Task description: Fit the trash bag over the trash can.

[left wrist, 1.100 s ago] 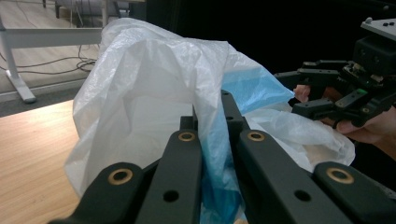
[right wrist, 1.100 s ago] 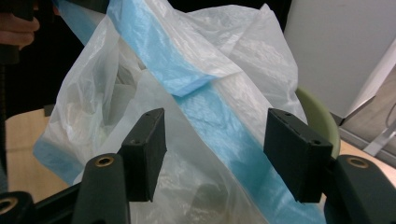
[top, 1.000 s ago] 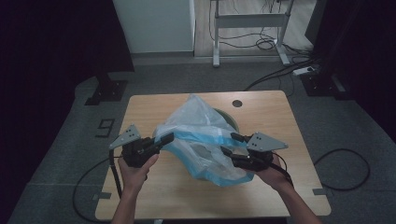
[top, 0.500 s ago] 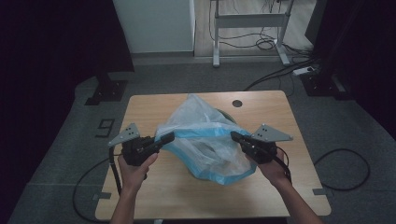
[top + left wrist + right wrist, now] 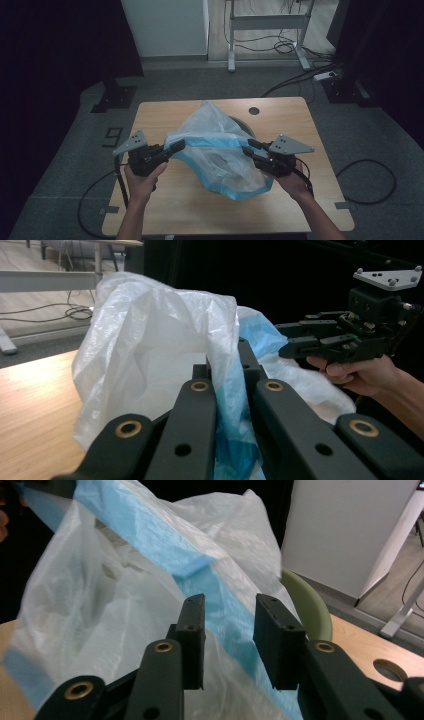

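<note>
A translucent white plastic bag (image 5: 220,150) with a blue rim stands in the middle of the wooden table (image 5: 165,200). My left gripper (image 5: 177,146) is shut on the bag's left rim. In the left gripper view the blue edge (image 5: 232,400) is pinched between the jaws of that gripper (image 5: 226,360). My right gripper (image 5: 247,147) is at the bag's right rim. Its jaws have just been opening. In the right gripper view the blue band (image 5: 225,605) runs through the gap of that gripper (image 5: 230,602), and the pads stand off it.
A green round container (image 5: 242,126) sits behind the bag, its rim (image 5: 307,605) showing past it. The table has a cable hole (image 5: 254,110) near its far edge. Cables trail from both grippers over the front edge to the floor.
My right gripper has shifted slightly up along the bag's right side, to its rim. The left gripper has kept still with the rim in its grip.
</note>
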`<state>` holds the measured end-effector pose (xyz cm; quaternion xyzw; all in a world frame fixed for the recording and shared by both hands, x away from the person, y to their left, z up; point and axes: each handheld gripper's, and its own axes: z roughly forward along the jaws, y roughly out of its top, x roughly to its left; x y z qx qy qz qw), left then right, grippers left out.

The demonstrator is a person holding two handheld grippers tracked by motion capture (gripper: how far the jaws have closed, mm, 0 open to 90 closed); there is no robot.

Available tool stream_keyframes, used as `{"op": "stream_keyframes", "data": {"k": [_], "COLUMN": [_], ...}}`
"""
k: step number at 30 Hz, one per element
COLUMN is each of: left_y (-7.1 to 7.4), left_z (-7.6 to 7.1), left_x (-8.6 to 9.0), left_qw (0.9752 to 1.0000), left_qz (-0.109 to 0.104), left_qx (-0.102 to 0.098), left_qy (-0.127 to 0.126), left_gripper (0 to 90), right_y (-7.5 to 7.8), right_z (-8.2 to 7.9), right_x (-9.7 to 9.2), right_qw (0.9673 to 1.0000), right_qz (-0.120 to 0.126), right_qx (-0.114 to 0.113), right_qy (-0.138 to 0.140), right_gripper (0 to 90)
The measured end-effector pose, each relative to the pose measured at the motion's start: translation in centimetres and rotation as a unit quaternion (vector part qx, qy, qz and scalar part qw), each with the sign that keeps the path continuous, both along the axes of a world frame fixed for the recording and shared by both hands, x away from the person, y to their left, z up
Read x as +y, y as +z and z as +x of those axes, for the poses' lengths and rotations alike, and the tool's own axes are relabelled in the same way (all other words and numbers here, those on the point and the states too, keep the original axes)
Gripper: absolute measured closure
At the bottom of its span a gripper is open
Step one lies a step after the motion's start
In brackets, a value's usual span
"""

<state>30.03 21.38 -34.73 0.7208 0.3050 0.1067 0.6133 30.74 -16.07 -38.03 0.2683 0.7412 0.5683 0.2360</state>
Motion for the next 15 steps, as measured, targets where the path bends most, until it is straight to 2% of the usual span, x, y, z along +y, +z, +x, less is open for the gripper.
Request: {"op": "stream_keyframes", "data": {"k": [3, 5, 8, 13, 15], "left_y": [0.3, 0.5, 0.5, 0.3, 0.3], "left_z": [-0.1, -0.1, -0.1, 0.0, 0.1], "left_x": [-0.2, -0.2, -0.3, -0.4, -0.5], "left_qw": [1.0, 1.0, 1.0, 1.0, 0.9999], "left_qz": [0.0, 0.0, -0.001, -0.003, -0.006], "left_qx": [-0.002, -0.003, -0.002, 0.001, 0.002], "left_qy": [-0.002, -0.003, -0.003, -0.005, -0.009], "left_gripper": [89.7, 89.7, 89.7, 89.7, 89.7], "right_y": [0.5, 0.7, 1.0, 0.8, 0.7], "right_z": [-0.1, -0.1, -0.1, -0.1, 0.2], "right_x": [0.4, 0.5, 1.2, 1.9, 2.3], "right_qw": [0.9999, 0.9999, 0.9996, 0.9993, 0.9989], "right_qz": [-0.008, -0.012, -0.025, -0.034, -0.037], "right_qx": [-0.007, -0.007, -0.013, -0.016, -0.017], "right_qy": [0.007, 0.007, 0.001, -0.003, -0.023], "right_gripper": [53.2, 51.9, 45.2, 45.2, 48.5]}}
